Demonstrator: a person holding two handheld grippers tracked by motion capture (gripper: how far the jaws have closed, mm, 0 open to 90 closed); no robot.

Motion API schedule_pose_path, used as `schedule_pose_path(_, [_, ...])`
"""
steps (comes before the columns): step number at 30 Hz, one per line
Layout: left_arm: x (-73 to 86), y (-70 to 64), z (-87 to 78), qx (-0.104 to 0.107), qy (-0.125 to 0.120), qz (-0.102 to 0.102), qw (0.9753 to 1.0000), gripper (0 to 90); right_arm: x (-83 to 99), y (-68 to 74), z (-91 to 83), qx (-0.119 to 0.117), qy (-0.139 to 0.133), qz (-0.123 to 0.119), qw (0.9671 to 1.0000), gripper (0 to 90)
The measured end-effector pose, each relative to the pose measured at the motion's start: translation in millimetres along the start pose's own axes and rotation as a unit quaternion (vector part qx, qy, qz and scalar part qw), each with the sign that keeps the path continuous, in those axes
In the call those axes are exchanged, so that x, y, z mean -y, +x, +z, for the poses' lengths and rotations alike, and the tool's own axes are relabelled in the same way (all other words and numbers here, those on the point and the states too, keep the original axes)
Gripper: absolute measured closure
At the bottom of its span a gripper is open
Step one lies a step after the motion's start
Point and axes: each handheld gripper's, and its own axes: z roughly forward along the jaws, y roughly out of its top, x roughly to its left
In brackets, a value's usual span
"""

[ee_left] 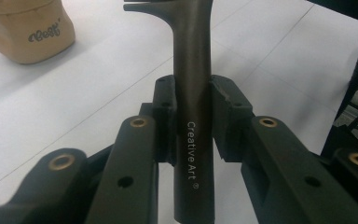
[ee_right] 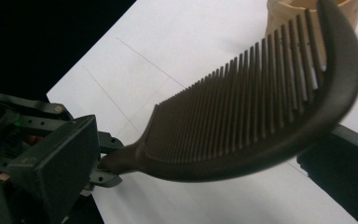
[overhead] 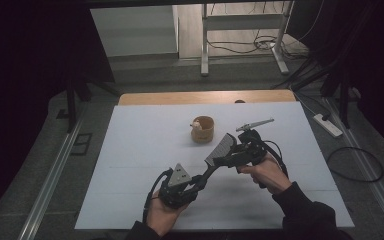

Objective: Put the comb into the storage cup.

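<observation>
White sheet (overhead: 145, 165) covers the table, wood edge at the far side, dark floor and cables around it.

Left gripper (overhead: 200, 181) is clamped on the handle of the dark comb (overhead: 220, 149); in the left gripper view both pads (ee_left: 165, 112) press the shaft flat from either side, print "Creative Art" facing the camera. Comb (ee_left: 192, 93) is held off the table, toothed end pointing up and away toward the right gripper (overhead: 240, 150).

Right gripper's state: cannot tell. In the right gripper view the comb (ee_right: 256, 107) crosses right in front of the lens, and one black jaw shows at the lower right, just under the spine. Whether it touches the spine is unclear, and the other jaw is hidden.

Tan cup (overhead: 203, 129) stands upright just beyond the comb tip, something small and pale inside. A metal clip-like tool (overhead: 254, 124) lies right of it.

Risks from here:
- Handle is smooth and round, and grip is far from the head, so a push on the teeth could twist the comb in the left pads.
- If the right gripper closes on the teeth rather than the spine, teeth could bend or it slips off.
- Comb tip is near the cup; a swing forward could tip it.
- Both grippers are crowded; trailing cables could snag.
</observation>
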Motion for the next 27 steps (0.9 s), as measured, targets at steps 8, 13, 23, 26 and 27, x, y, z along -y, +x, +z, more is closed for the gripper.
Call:
schedule_pose_path(8, [2.4,-0.1,0.8,-0.008,-0.003,0.001,1.0,72.0,-0.5,-1.8,1.4,-0.003,0.005,0.016,0.9999,9.3])
schedule_pose_path(13, [5.8,-0.1,4.5,-0.014,0.003,0.0,0.9999,72.0,0.2,-4.0,-2.1,-0.009,-0.012,0.026,0.9996,27.2])
schedule_pose_path(23, [7.8,0.1,4.9,-0.027,0.0,0.004,0.9996,72.0,1.8,-8.8,-4.6,-0.03,-0.018,0.038,0.9987,56.3])
schedule_pose_path(26, [8.9,-0.1,6.2,-0.031,-0.001,0.008,0.9995,72.0,2.3,-11.6,-4.9,-0.039,-0.022,0.049,0.9978,62.0])
schedule_pose_path(27, [9.4,0.2,6.6,-0.031,-0.002,0.008,0.9995,72.0,2.6,-13.1,-5.1,-0.044,-0.023,0.055,0.9973,64.7])
